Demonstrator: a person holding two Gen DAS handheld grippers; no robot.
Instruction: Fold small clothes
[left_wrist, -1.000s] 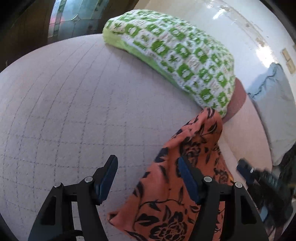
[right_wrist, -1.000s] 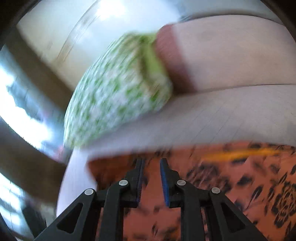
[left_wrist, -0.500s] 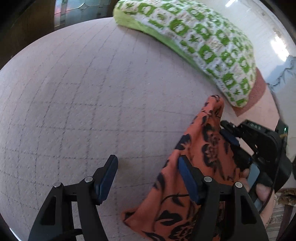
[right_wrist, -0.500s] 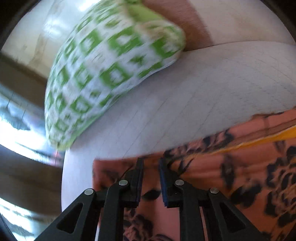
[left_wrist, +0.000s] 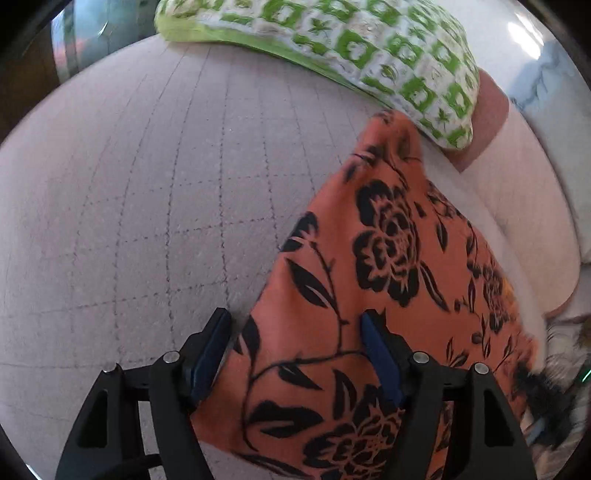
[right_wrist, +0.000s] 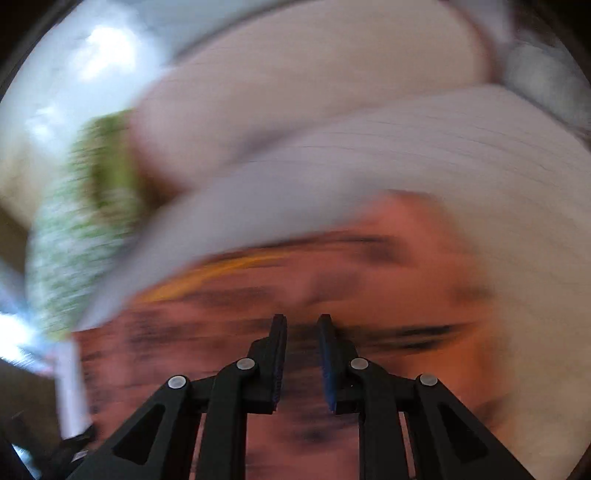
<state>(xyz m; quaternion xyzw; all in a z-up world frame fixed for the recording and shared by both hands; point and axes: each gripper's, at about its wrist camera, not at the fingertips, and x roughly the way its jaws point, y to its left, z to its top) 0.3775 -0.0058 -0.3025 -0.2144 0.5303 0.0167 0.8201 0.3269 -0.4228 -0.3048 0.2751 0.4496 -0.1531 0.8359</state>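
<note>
Left tool (left_wrist: 295, 354) stands with its blue-padded fingers (left_wrist: 210, 350) wide apart and opening further, pointing steeply down over the near edge of the orange floral garment (left_wrist: 388, 266). The cloth lies beneath and between the two fingers, but neither pad presses on it; the left finger sits just off the fabric's edge over the bare quilted bed cover (left_wrist: 147, 184), while the right finger hangs above the print.

Right tool (right_wrist: 303, 354) shows through heavy motion blur. Its fingers are drawn close together, a narrow gap left between them, and the jaws are closing. Orange fabric (right_wrist: 388, 295) with dark smears of the print fills the view beneath and ahead of the fingertips, with a yellow band across it. Whether cloth is pinched in the gap cannot be told from the blurred picture.

In the left wrist view the garment lies spread on the pale grey bed cover, running from the lower edge up to a narrow tip that ends just beside the green-and-white patterned pillow (left_wrist: 369, 48). That pillow rests along the far side of the bed. In the right wrist view it appears as a green smear (right_wrist: 81, 221) at the left.
</note>
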